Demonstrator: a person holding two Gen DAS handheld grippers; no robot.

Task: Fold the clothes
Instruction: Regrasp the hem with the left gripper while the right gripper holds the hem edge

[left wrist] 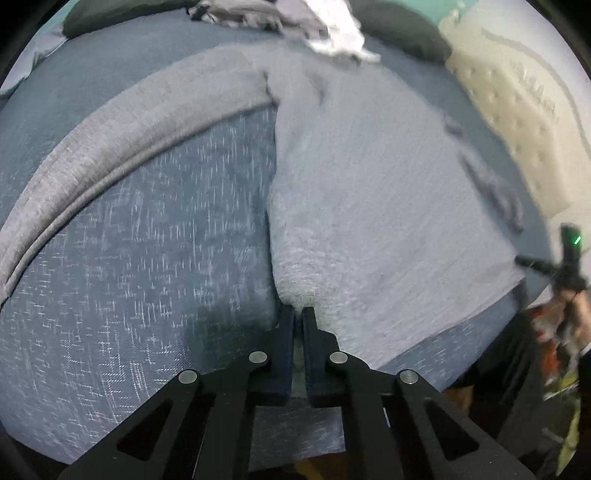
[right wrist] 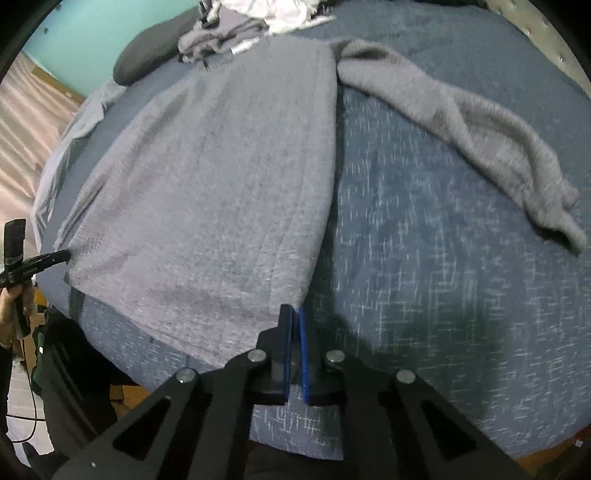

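A grey sweater (right wrist: 221,177) is lying flat on a blue bedspread (right wrist: 424,258), filling the centre-left of the right wrist view, with one sleeve (right wrist: 461,122) trailing off toward the right edge of that frame. In the left wrist view the other sleeve (left wrist: 122,136) is curving across the upper left. The right gripper (right wrist: 295,314) is pinching the sweater's near hem corner at lower centre, its jaws clenched on the fabric. The left gripper (left wrist: 298,314) is likewise clamping the opposite hem corner, jaws pressed together on the knit. A pile of clothes (right wrist: 240,33) is sitting at the top of the frame, beside a dark pillow (right wrist: 147,55). A cream padded headboard (left wrist: 517,122) is showing at the upper right of the left wrist view.
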